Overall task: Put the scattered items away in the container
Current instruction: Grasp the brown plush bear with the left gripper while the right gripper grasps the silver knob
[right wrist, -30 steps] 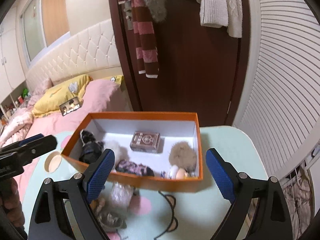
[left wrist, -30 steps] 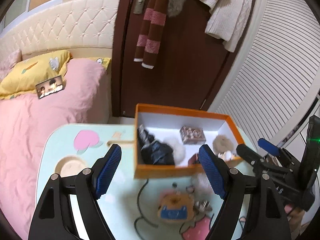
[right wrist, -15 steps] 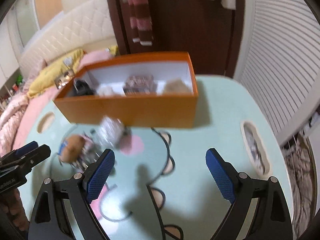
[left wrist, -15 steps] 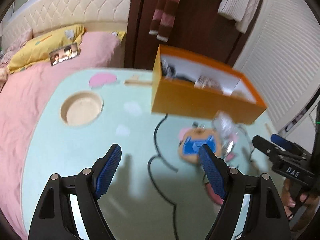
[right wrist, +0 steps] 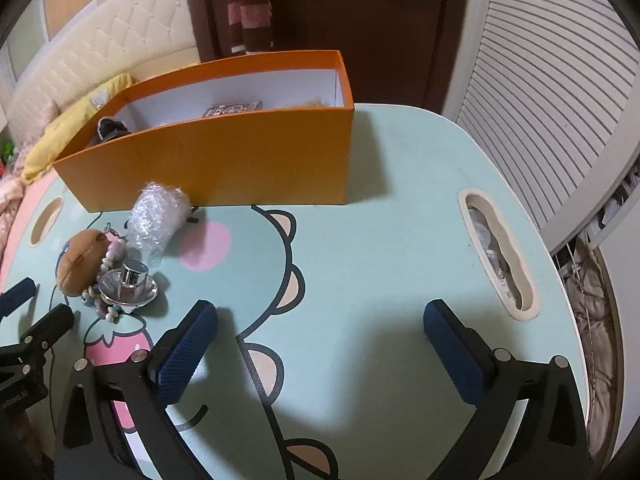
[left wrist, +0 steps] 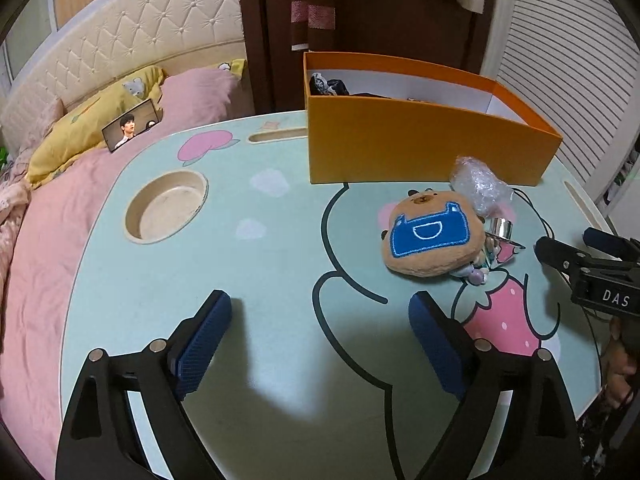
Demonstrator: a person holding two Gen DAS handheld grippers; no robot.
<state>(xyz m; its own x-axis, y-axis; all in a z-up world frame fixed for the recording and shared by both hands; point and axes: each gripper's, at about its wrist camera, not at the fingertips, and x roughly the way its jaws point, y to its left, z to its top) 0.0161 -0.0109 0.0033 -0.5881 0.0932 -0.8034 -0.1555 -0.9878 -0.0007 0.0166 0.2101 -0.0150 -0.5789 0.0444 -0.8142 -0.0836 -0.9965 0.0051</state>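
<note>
orange box (left wrist: 420, 144) – 1 | plush toy (left wrist: 430, 240) – 1 | bubble-wrap bundle (right wrist: 158, 216) – 1 | silver-capped bottle (right wrist: 130, 282) – 1

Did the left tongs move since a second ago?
Yes. The left tongs came down toward the table: the orange box, earlier seen from above between the pads, now sits higher and side-on. Its jaws have just been opening, nothing between them.

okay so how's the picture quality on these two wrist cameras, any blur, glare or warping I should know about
Left wrist view: sharp, with strong fisheye bending of the orange box and table edge; soft shadows lie under the open left gripper. Right wrist view: also sharp and equally warped; the silver cap and bubble wrap show small glints, and the dark corners are lens vignette.
</note>
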